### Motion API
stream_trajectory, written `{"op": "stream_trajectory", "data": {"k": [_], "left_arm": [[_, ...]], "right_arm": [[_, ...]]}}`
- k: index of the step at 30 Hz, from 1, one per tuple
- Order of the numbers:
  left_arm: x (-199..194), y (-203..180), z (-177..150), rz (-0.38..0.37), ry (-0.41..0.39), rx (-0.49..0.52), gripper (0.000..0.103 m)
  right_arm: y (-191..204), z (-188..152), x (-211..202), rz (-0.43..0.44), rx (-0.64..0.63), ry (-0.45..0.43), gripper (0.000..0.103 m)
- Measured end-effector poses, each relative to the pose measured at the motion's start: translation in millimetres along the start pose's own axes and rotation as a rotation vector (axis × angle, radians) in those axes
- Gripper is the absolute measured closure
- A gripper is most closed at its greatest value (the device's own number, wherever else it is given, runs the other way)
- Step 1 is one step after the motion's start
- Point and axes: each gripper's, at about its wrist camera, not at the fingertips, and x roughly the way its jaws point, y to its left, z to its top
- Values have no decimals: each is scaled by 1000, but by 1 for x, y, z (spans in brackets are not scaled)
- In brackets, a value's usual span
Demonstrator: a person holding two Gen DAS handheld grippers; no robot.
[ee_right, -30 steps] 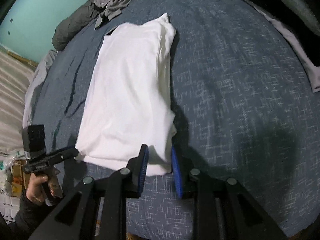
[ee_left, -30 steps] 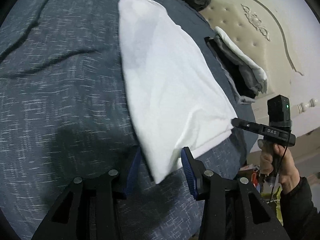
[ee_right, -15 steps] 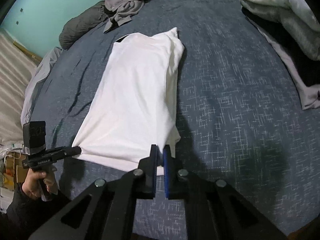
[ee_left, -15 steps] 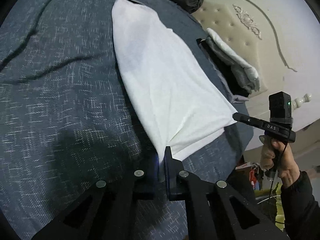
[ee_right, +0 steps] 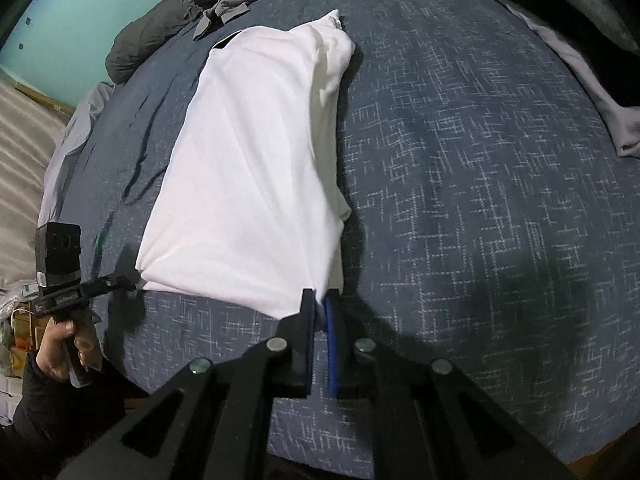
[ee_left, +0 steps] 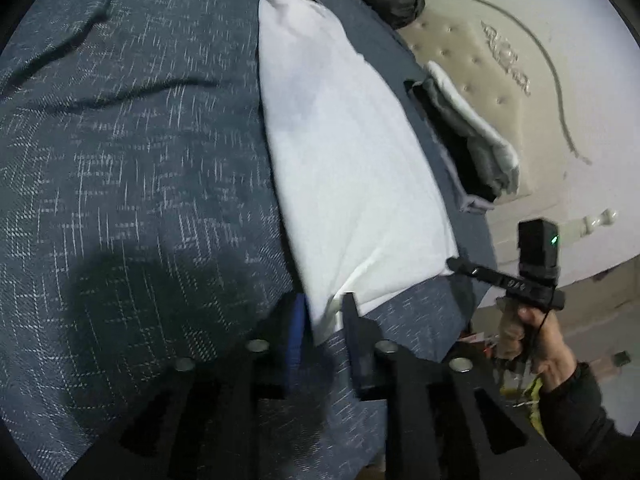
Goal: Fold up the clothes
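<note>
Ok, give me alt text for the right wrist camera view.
The right gripper is shut on the near corner of a folded white garment lying on a dark blue bedspread. The left gripper is at the other near corner.

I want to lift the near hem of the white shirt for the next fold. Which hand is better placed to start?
Right. The right gripper is shut on the white shirt at its near corner. The left gripper has its corner between the jaws, but they are opening.

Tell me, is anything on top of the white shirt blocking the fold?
Nothing visible. The white shirt lies bare on the blue bedspread. The right gripper pinches one near corner; the left gripper, its jaws opening, has the other corner between them. The folded clothes sit apart.
</note>
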Motion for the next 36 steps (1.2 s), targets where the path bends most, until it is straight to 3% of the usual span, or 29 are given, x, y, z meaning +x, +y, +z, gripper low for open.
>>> {"op": "stream_trajectory", "data": {"k": [1, 6, 8, 11, 20, 28, 36], "left_arm": [[-1, 2, 1, -14, -7, -15, 54], [7, 3, 2, -3, -7, -6, 60], [11, 4, 1, 11, -1, -1, 82], [13, 8, -2, 26, 8, -4, 99], [-3, 6, -4, 6, -10, 25, 100], [13, 16, -6, 0, 26, -37, 99], [15, 16, -11, -19, 41, -22, 97]], "right_arm": [[0, 0, -2, 0, 0, -2, 99], [4, -4, -4, 1, -1, -2, 99], [4, -6, -5, 4, 1, 0, 99], [2, -8, -6, 9, 3, 1, 99], [2, -9, -15, 3, -12, -17, 99], [1, -14, -5, -18, 2, 3, 99], [1, -9, -7, 13, 17, -9, 98]]}}
